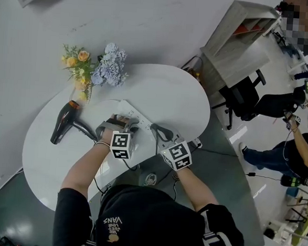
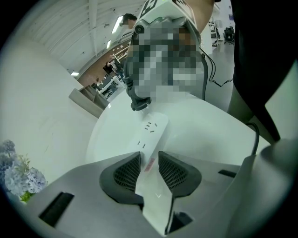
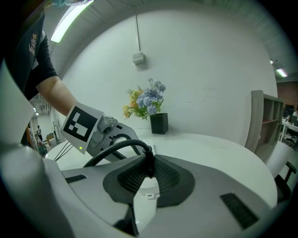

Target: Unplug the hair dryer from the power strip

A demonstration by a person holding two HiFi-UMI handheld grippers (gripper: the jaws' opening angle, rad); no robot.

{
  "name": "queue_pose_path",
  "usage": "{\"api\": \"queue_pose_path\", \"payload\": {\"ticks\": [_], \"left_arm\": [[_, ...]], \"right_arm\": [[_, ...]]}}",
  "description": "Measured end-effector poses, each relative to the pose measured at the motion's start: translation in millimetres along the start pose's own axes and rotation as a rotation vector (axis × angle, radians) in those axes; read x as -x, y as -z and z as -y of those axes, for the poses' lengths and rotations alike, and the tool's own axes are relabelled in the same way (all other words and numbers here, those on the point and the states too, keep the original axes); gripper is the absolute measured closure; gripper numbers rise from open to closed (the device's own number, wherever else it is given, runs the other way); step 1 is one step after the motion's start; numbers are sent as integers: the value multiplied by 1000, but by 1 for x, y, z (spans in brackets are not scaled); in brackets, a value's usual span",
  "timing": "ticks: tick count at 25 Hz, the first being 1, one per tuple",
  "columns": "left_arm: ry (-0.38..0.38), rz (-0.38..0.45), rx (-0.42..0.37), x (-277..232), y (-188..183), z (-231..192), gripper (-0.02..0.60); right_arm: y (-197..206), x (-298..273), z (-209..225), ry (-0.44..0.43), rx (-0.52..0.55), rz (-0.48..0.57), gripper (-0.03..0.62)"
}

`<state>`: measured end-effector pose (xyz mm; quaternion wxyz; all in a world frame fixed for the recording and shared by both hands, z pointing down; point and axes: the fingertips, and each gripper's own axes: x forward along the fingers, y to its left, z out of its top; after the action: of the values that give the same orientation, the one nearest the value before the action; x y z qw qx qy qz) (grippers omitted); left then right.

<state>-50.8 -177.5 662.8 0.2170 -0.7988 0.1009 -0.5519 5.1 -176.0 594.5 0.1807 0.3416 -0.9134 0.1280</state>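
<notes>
A white power strip (image 1: 135,113) lies in the middle of the round white table (image 1: 182,101). My left gripper (image 1: 122,124) points steeply down at it. In the left gripper view the strip (image 2: 151,132) runs between the pads, which press on both its long sides (image 2: 150,165). My right gripper (image 1: 156,129) is shut on the black plug (image 3: 148,160) at the strip's far end, and its cord (image 3: 111,149) arcs off to the left. Whether the prongs are still in the socket is hidden. The black hair dryer (image 1: 64,123) lies at the table's left.
A black vase of flowers (image 1: 94,71) stands at the table's back left, just behind the dryer. A grey shelf unit (image 1: 239,36) and an office chair (image 1: 248,95) stand beyond the table's right side. People sit at the far right.
</notes>
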Motion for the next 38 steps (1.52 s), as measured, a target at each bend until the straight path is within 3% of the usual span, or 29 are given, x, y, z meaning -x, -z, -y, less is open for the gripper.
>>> {"api": "queue_pose_path", "payload": {"ticks": [5, 16, 18, 23, 38], "left_arm": [[-45, 25, 18, 9, -5, 4, 434], [-256, 117, 277, 48, -21, -3, 438], [-287, 137, 338, 58, -23, -3, 486], [-362, 204, 477, 85, -31, -6, 509], [-592, 382, 734, 173, -50, 4, 552]], "right_arm": [[-4, 12, -1, 8, -9, 14, 523], [-9, 37, -14, 19, -21, 55, 523], [-8, 42, -17, 22, -28, 61, 523], [-11, 57, -25, 30, -46, 81, 523], [-21, 101, -59, 23, -64, 144, 523]]}}
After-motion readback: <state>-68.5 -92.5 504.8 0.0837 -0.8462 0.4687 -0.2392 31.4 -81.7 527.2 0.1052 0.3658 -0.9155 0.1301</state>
